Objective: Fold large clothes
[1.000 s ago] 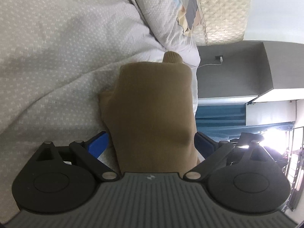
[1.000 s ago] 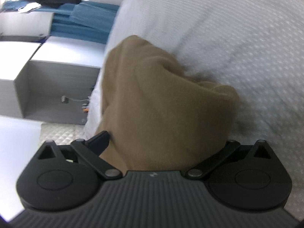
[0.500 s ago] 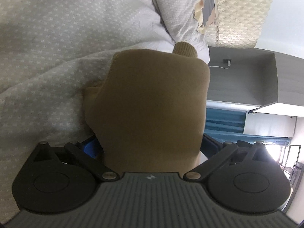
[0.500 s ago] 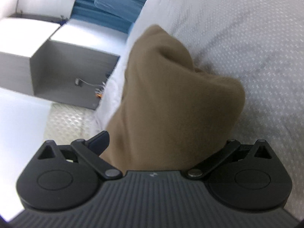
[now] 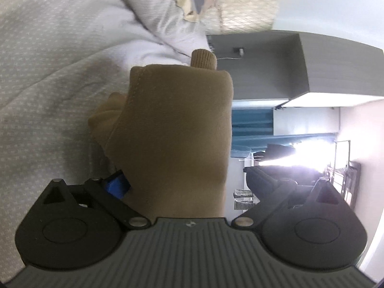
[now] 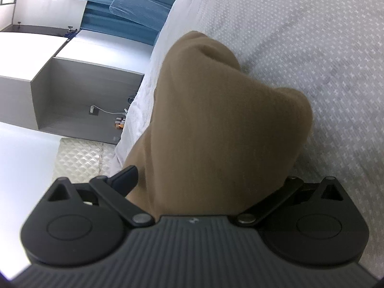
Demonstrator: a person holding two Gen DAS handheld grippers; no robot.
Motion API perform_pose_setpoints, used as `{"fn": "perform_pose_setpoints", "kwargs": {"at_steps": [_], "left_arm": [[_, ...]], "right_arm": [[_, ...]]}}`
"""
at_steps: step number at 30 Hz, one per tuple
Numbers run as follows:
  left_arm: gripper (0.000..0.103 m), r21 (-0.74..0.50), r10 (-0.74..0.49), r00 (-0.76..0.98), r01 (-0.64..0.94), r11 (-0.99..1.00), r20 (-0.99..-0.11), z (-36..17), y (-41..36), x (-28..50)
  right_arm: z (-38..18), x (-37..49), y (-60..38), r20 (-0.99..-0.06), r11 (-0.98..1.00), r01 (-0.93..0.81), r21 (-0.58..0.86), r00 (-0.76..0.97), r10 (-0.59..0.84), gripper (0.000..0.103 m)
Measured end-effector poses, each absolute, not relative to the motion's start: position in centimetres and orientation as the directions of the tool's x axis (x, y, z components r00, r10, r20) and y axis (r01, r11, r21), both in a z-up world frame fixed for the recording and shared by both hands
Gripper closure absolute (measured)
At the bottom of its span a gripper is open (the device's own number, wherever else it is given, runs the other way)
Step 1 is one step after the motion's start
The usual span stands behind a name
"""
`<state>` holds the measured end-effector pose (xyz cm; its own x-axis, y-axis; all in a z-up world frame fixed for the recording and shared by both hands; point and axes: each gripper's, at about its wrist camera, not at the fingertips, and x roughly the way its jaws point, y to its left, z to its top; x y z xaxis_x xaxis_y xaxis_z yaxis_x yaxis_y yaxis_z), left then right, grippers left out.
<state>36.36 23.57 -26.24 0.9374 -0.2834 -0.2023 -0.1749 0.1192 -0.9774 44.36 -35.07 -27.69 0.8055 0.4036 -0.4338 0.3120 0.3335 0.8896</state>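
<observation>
A tan knit sweater (image 5: 172,124), folded into a thick bundle, fills the middle of both views. My left gripper (image 5: 188,182) is shut on it: the blue pad (image 5: 117,184) presses its bed side and the dark finger (image 5: 259,177) stands just off its other edge. A ribbed cuff (image 5: 204,58) sticks out at the far end. In the right wrist view the sweater (image 6: 216,124) bulges between the fingers of my right gripper (image 6: 206,182), which is shut on it; one fingertip (image 6: 124,180) shows and the other is hidden under cloth.
The bundle hangs just above a grey-white dotted bedsheet (image 5: 48,60). A pillow (image 5: 153,9) and quilted headboard (image 5: 244,2) lie beyond. Beside the bed stand a grey open-fronted cabinet (image 6: 79,96), blue bedding (image 6: 134,4) and bright windows (image 5: 300,153).
Both grippers have carried the sweater along over the bed. The background has slid behind it in both views, and more of the room shows now. The grip looks the same.
</observation>
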Motion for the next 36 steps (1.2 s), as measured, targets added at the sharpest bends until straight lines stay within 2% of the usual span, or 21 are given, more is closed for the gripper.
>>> {"fn": "perform_pose_setpoints", "kwargs": {"at_steps": [7,16,17,21,24,27,30,36], "left_arm": [[0.002,-0.939,-0.246,0.906,-0.332,0.092,-0.345,-28.6,23.3,37.3],[0.0,-0.928,-0.252,0.894,-0.367,0.063,-0.37,-29.6,24.0,39.1],[0.0,-0.927,-0.251,0.893,-0.369,0.068,-0.374,-29.5,24.1,39.3],[0.004,-0.916,-0.244,0.883,-0.382,0.125,-0.401,-28.8,24.0,39.9],[0.014,-0.907,-0.239,0.875,-0.396,0.146,-0.42,-28.4,24.2,40.0],[0.024,-0.9,-0.238,0.869,-0.404,0.166,-0.434,-28.2,24.6,40.0],[0.029,-0.896,-0.233,0.868,-0.399,0.196,-0.438,-27.7,24.6,39.7],[0.032,-0.9,-0.242,0.875,-0.368,0.232,-0.42,-27.0,24.7,39.0]], "right_arm": [[-28.6,44.5,-35.1,-0.454,0.308,0.352,0.884,0.805,0.383,0.0],[-28.4,45.3,-34.4,-0.484,0.341,0.375,0.862,0.81,0.331,0.0],[-28.1,45.3,-34.3,-0.484,0.36,0.367,0.858,0.811,0.328,0.002],[-26.4,45.4,-33.8,-0.49,0.473,0.315,0.823,0.814,0.311,0.024],[-24.6,45.2,-33.2,-0.467,0.559,0.243,0.793,0.831,0.302,0.05],[-22.7,45.3,-32.1,-0.455,0.655,0.162,0.738,0.837,0.305,0.054],[-22.1,45.3,-32.0,-0.433,0.673,0.122,0.73,0.844,0.317,0.056],[-20.1,45.9,-31.7,-0.389,0.699,0.056,0.713,0.861,0.327,0.057]]}}
